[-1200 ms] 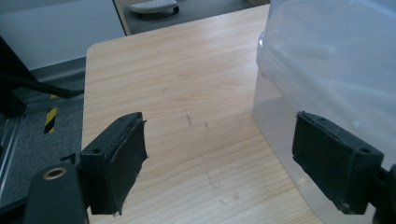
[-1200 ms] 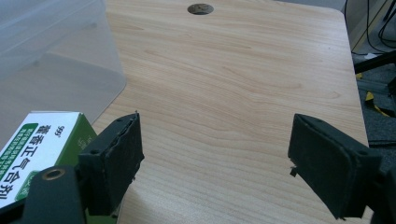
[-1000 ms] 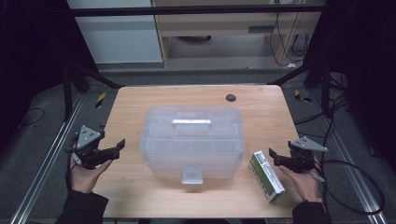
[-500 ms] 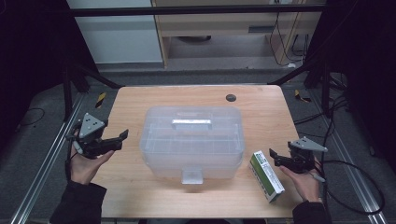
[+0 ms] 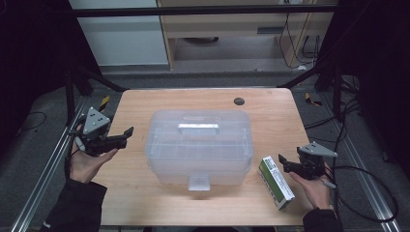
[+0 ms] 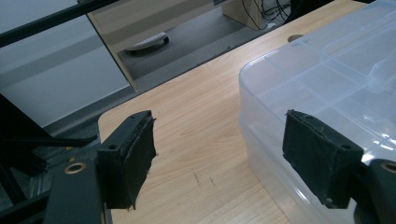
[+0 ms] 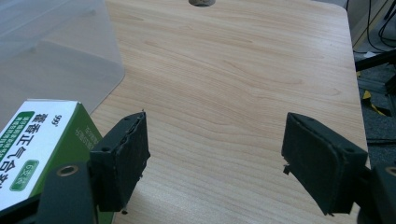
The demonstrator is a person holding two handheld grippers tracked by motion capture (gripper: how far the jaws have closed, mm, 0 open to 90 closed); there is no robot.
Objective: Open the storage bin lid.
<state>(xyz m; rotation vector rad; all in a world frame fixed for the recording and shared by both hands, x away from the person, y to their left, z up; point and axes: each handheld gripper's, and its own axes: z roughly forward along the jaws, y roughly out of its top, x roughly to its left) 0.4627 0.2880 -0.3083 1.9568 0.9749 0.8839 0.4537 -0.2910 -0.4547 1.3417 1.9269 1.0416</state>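
A clear plastic storage box (image 5: 199,145) with a closed lid and front latch stands mid-table. My left gripper (image 5: 123,136) hovers off its left side, open; its jaws have just been closing slightly with nothing between them. In the left gripper view, the left gripper (image 6: 219,140) faces bare wood with the box (image 6: 327,79) to the right. A green-and-white carton (image 5: 275,181) lies flat right of the box. My right gripper (image 5: 283,164) sits beside it, open, jaws also closing slightly on nothing. In the right gripper view, the carton (image 7: 37,135) lies left of the right gripper (image 7: 215,140).
A small dark disc (image 5: 239,101) is set into the table (image 5: 145,104) near its far edge, also at the top of the right gripper view as the disc (image 7: 201,2). Metal frame rails run along both sides. A cabinet and cables stand beyond the table.
My left gripper has risen and come in toward the box's left side. The right gripper, the carton and the box have stayed where they were.
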